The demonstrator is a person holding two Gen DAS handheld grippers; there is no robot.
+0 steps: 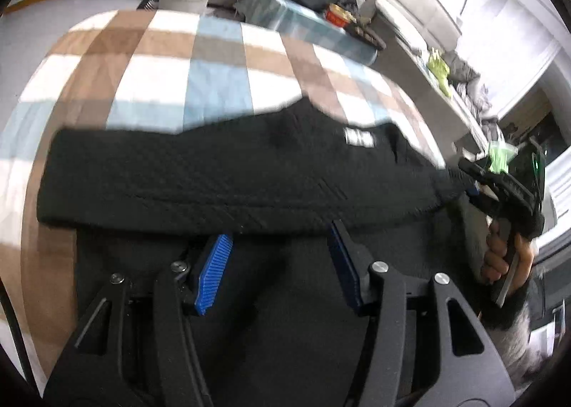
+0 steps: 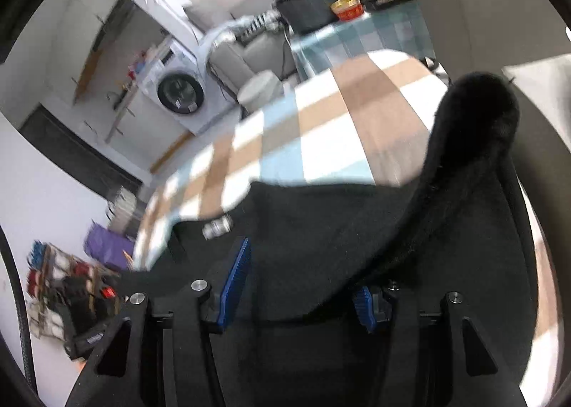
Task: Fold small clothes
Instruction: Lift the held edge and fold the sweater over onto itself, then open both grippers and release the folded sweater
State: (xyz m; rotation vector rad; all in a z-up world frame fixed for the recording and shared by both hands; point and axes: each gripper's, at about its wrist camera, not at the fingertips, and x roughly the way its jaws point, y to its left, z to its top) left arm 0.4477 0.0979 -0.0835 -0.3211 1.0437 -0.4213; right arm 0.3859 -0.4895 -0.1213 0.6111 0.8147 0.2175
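Fingers: both grippers spread, pinching nothing, left, right.
Black garment: folded on checkered tablecloth, just past fingertips.

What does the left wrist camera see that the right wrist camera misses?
Only the left wrist view shows the other tool held in a hand, and the garment's white label read clearly. Only the right wrist view shows a raised flap of the garment and a purple bag on the floor. Both show the black garment on the checked tablecloth, and a washing machine.
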